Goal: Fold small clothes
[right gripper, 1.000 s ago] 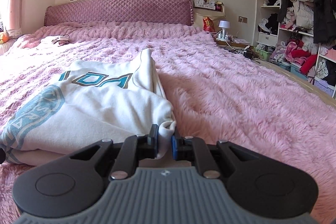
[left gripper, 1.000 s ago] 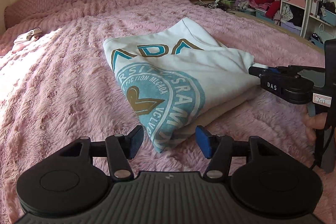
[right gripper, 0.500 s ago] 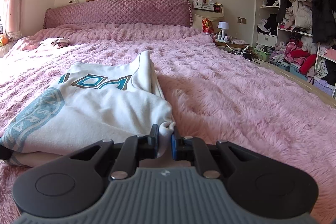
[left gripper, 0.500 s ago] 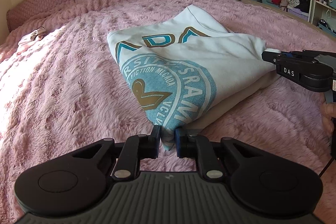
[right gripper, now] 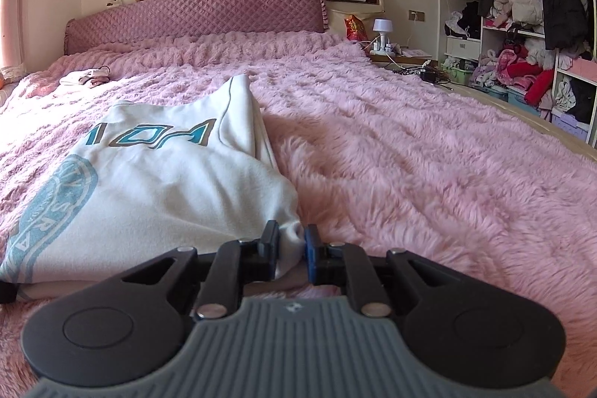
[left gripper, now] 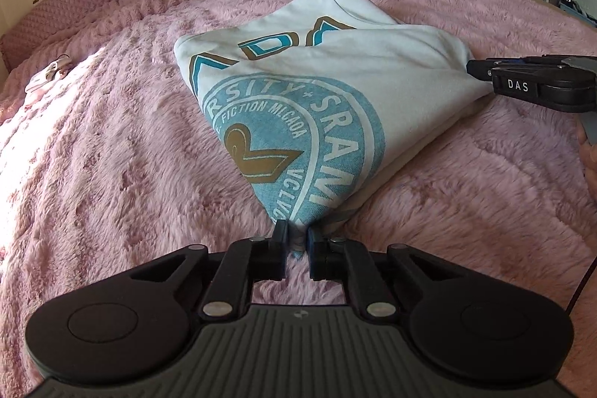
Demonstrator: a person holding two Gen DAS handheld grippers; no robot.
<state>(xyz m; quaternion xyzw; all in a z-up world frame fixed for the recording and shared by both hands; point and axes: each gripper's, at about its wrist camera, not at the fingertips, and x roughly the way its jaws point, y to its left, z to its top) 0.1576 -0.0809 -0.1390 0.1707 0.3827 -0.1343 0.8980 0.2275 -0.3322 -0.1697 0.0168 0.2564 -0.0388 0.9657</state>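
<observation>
Folded white sweatshirt (left gripper: 391,88) on the pink plush bedspread (left gripper: 112,155), gripped at its near corners.

We find the left gripper (left gripper: 297,241) clamped on the printed corner nearest us. The right gripper (right gripper: 291,250) has its jaws opening, the plain corner between them (whether the pads press on it, we cannot tell). Beyond the sweatshirt, toward the quilted headboard (right gripper: 194,13), lies a small crumpled garment (right gripper: 87,77); nothing sits on the sweatshirt. A cluttered open wardrobe (right gripper: 522,25) stands off to its right.
</observation>
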